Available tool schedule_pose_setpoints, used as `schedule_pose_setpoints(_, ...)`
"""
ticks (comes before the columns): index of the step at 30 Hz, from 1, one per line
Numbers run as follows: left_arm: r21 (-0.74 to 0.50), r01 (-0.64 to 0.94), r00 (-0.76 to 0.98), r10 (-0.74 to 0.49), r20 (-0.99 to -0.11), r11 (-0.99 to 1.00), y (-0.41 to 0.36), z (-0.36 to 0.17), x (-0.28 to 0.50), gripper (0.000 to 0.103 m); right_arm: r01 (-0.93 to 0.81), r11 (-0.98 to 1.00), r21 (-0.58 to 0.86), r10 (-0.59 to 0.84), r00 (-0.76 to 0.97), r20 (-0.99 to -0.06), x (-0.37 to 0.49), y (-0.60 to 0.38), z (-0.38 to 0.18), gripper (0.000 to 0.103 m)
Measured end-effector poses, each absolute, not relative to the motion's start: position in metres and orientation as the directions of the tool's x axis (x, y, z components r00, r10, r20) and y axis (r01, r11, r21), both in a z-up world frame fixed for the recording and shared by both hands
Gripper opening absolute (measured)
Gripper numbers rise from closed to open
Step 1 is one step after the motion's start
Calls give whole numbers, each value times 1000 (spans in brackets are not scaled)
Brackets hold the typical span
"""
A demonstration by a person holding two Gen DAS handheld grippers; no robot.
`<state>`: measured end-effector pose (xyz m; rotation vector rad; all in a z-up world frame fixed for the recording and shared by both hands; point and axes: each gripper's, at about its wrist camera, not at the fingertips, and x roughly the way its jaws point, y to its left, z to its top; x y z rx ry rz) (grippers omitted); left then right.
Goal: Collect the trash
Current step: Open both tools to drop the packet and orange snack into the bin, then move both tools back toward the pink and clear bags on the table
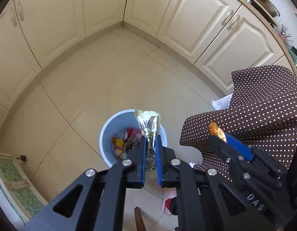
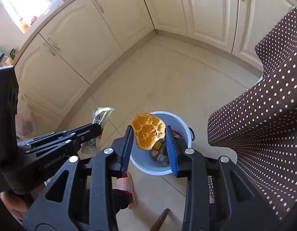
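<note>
A light blue trash bin [image 1: 108, 127] stands on the tiled floor with several wrappers inside. My left gripper [image 1: 150, 137] is shut on a pale yellow snack wrapper [image 1: 148, 123] and holds it above the bin. In the right wrist view, my right gripper [image 2: 149, 128] is shut on an orange peel [image 2: 148, 130], held above the same bin [image 2: 184, 123]. The left gripper [image 2: 99, 128] with its wrapper [image 2: 100, 116] shows at the left of that view. The right gripper [image 1: 218, 134] and its peel [image 1: 216, 130] show at the right of the left wrist view.
Cream kitchen cabinets [image 1: 196, 19] line the corner behind the bin. A table with a brown polka-dot cloth [image 1: 260, 111] stands at the right, close to the bin. A foot in a pink slipper [image 2: 127, 186] is on the floor below the grippers.
</note>
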<state>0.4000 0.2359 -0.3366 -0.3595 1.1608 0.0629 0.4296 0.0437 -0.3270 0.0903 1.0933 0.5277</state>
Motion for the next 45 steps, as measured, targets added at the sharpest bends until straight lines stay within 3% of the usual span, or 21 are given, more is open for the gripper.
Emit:
schedule_pose_setpoints(8, -222, -241, 387, -116, -915, 945, 236, -349, 408, 34, -336, 881, 334, 439, 317, -840, 440, 44, -351, 33)
schedule_pose_setpoints(26, -200, -330, 351, -77, -933, 923, 270, -365, 392, 36, -351, 866, 357, 459, 272, -846, 443, 79, -370, 34)
schedule_pose_setpoints(34, -204, -337, 372, -69, -926, 919, 278, -355, 388, 39, -347, 865, 362, 468, 299, -832, 448, 82, -359, 44)
schedule_pose_setpoints(45, -205, -314, 413, -61, -909, 927, 270, -321, 379, 39, -350, 866, 358, 473, 339, -813, 439, 67, -331, 44)
